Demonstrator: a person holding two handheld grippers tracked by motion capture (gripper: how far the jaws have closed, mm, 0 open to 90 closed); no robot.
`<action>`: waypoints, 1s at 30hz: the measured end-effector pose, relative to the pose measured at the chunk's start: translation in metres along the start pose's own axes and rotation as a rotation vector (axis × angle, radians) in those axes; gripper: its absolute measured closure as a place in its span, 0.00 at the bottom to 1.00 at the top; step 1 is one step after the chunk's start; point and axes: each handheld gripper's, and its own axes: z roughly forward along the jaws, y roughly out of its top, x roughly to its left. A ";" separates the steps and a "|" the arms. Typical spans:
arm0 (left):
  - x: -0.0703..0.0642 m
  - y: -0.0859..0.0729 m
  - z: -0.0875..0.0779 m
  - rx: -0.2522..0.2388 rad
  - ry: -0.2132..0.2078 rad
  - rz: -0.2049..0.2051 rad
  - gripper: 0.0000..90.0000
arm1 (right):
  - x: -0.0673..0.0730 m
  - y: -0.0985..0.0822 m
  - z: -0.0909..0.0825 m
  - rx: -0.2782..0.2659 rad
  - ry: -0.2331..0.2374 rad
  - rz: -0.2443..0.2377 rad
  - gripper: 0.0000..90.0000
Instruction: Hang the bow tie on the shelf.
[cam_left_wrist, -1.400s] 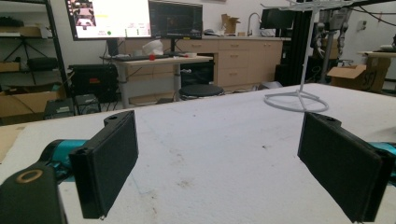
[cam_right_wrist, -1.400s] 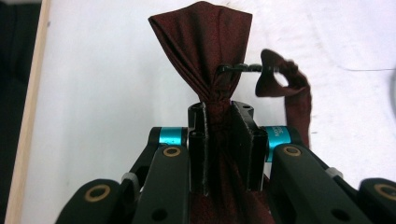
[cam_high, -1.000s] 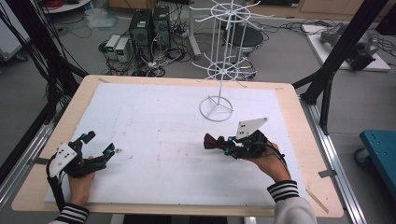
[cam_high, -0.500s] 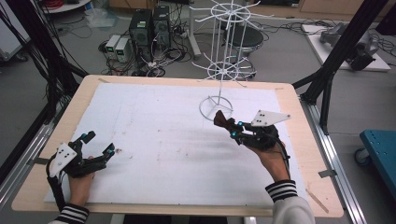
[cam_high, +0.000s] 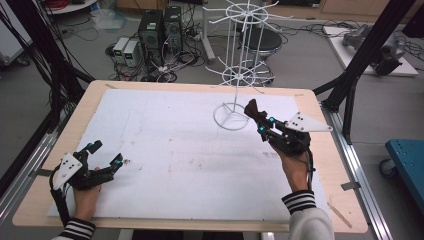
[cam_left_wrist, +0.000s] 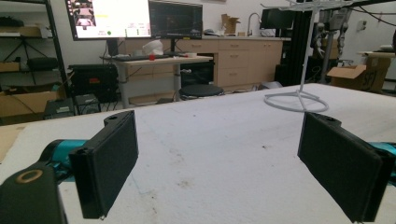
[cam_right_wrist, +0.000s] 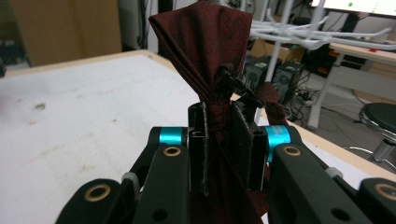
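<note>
Clamping dark red bow tie between closed jaws, right gripper raised beside white wire rack base; black clip on tie, probably. Left gripper resting low on white table cover, jaws wide apart, holding nothing.

We see a white sheet covering a wooden table, with a white wire rack standing at its far side. Our right gripper, beside the rack's ring base, clamps a dark red cloth; our left gripper rests near the front-left corner, jaws apart.
</note>
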 end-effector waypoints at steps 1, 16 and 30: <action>0.000 0.000 0.000 0.000 0.000 0.000 0.14 | 0.000 0.000 0.000 -0.006 -0.007 -0.001 0.86; 0.000 0.000 0.000 0.000 0.000 0.000 0.14 | -0.008 0.015 -0.004 -0.060 -0.134 0.027 0.86; 0.000 0.000 0.000 0.001 -0.001 -0.001 0.14 | -0.015 0.036 0.002 -0.088 -0.195 0.028 0.86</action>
